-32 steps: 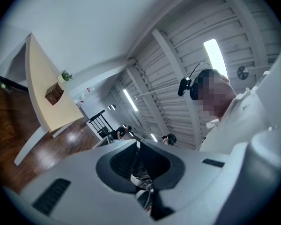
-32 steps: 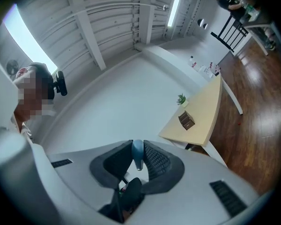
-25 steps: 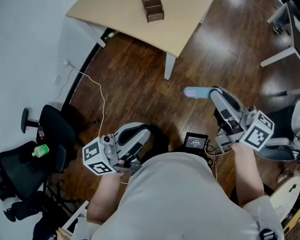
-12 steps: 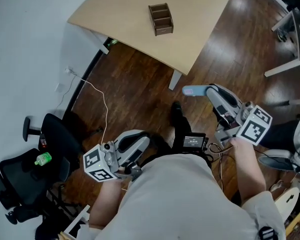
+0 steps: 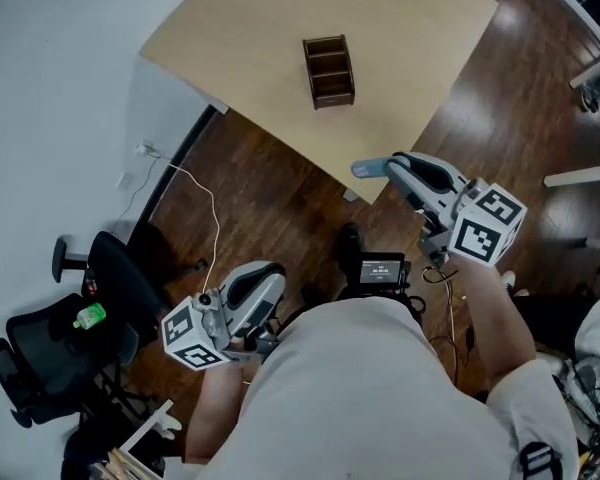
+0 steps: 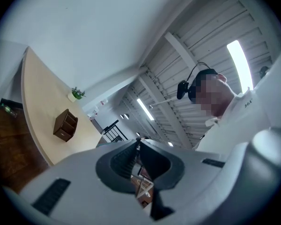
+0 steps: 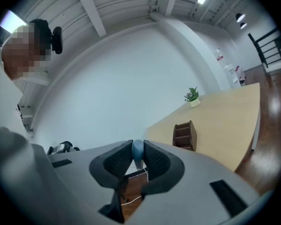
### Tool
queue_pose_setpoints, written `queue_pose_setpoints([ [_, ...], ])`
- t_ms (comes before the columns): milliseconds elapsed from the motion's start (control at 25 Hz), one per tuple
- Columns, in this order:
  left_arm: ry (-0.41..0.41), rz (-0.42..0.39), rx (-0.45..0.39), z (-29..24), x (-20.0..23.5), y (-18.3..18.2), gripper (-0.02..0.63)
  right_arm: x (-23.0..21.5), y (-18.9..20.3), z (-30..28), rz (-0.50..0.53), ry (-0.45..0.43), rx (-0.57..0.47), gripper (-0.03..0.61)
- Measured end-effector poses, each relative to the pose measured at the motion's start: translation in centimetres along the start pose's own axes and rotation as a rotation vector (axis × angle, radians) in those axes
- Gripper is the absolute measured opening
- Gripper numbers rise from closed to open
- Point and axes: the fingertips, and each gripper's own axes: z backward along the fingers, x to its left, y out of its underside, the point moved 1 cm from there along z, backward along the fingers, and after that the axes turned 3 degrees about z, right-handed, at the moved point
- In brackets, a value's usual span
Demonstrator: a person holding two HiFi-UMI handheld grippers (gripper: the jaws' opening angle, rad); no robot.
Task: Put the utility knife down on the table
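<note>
A pale blue utility knife (image 5: 366, 169) sticks out of my right gripper (image 5: 390, 166), whose jaws are shut on it; it hangs level beside the near edge of the light wooden table (image 5: 280, 18). In the right gripper view the knife (image 7: 137, 149) shows as a blue end pinched between the black pads. My left gripper (image 5: 272, 272) is low at the left over the dark wood floor, well short of the table. Seen from the left gripper view, its jaws (image 6: 137, 143) are shut with nothing between them.
A brown wooden organizer (image 5: 328, 70) stands on the table, also visible as the organizer (image 7: 185, 135) near a small potted plant (image 7: 192, 96). Black office chairs (image 5: 50, 343) stand at the lower left. A white cable (image 5: 202, 193) trails across the floor by the wall.
Both grippers and the person have moved toward the table. The right gripper, still holding the knife, has come from over the floor to the table's near edge.
</note>
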Motion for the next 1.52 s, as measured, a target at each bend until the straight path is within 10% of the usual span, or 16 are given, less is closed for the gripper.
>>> queue_pose_setpoints([
  [1520,-0.245,-0.016,-0.091,-3.5,5.2,-2.8,0.003,-14.1,7.4,-22.9,1.306,-0.077,0.524,0.071],
])
